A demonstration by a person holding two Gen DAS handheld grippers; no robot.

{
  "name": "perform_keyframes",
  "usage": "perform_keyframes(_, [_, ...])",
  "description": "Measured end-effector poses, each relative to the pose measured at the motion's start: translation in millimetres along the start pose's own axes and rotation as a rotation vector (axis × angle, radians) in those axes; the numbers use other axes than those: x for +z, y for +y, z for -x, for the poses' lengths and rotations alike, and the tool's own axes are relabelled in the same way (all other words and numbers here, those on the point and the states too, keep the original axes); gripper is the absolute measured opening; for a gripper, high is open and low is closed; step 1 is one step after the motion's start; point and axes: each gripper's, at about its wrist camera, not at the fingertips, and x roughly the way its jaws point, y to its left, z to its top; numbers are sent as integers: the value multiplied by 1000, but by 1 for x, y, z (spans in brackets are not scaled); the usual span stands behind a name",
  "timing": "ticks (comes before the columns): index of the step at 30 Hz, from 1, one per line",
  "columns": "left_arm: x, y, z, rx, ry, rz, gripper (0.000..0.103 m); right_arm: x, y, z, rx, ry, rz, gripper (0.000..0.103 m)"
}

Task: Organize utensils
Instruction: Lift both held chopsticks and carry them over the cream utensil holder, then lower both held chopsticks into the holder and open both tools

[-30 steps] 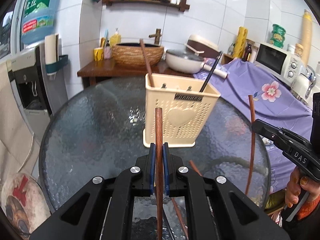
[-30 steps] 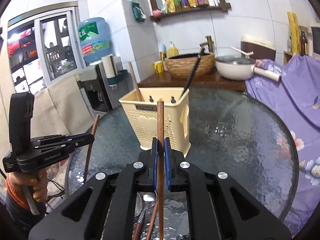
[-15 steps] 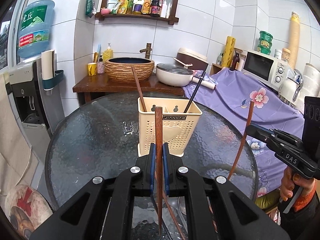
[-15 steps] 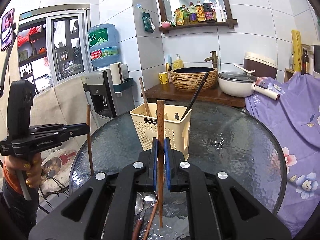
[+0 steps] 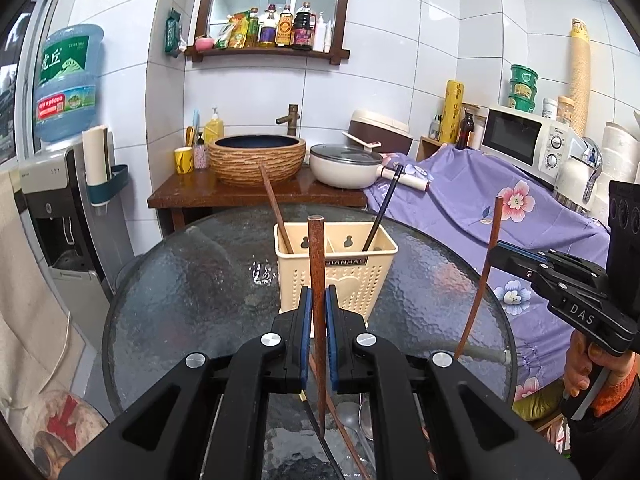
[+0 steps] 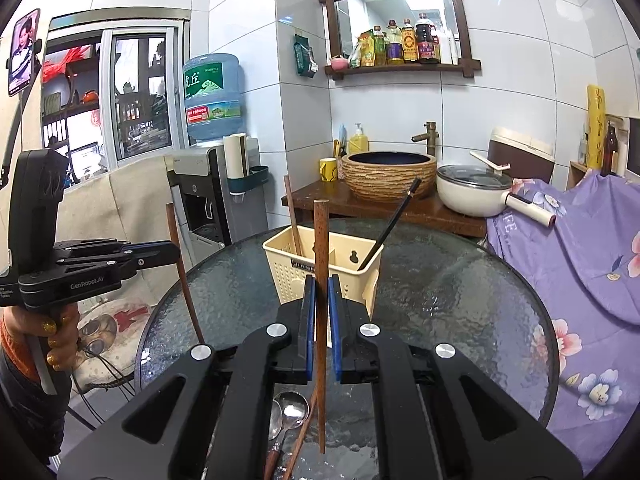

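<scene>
A cream utensil holder (image 5: 340, 272) (image 6: 320, 268) stands mid-table with a brown chopstick (image 5: 274, 204) in its left compartment and a black chopstick (image 5: 384, 208) in its right. My left gripper (image 5: 316, 312) is shut on a brown chopstick (image 5: 316, 264), held upright above the table, short of the holder. My right gripper (image 6: 320, 304) is shut on another brown chopstick (image 6: 320, 248), also upright. Each gripper shows in the other's view, the right one (image 5: 500, 250) and the left one (image 6: 172, 250). Spoons (image 6: 288, 412) and a loose chopstick lie on the table below the grippers.
The round glass table (image 5: 192, 280) has a wooden counter behind it with a woven basin (image 5: 258, 158) and a white pan (image 5: 344, 164). A purple flowered cloth (image 5: 480, 208) covers furniture to the right. A water dispenser (image 5: 60, 184) stands at left.
Both grippers have risen and pulled back from the holder with their chopsticks, so the holder looks smaller and lower. Both stayed shut.
</scene>
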Motion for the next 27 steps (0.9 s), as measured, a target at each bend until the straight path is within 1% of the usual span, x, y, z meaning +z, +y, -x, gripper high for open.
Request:
perform_keyframes(4, [14,0,0,-13,-17,0,7,14,0,-4,0,-26,-3,7])
perform_keyframes(8, [39,-4,-2,-20,-38,-12,7,36,3,-10,17,-54,-1,7])
perform_keyframes(12, [71,-4,-5,-64,-53,6,7,69,6,-16,32,-95,-12,7])
perform_keyframes(15, [99,-4,-5,-72,-81,20,7,99,7,-21,19,-137,-10,7])
perform_keyframes(17, [120,-5,-3,-52,-116,23,7,118,8,-24,-14,-176,0,7])
perform_keyframes(21, [152,-7,-5,-10,-172,38,7,152,7,-37,-56,-225,-6,7])
perform_keyframes(24, [169,-8,-17,26,-192,50,7,161,7,-50,-96,-251,-3,7])
perform_keyframes(27, [170,-9,-35,74,-189,50,7,158,6,-66,-121,-247,-7,7])
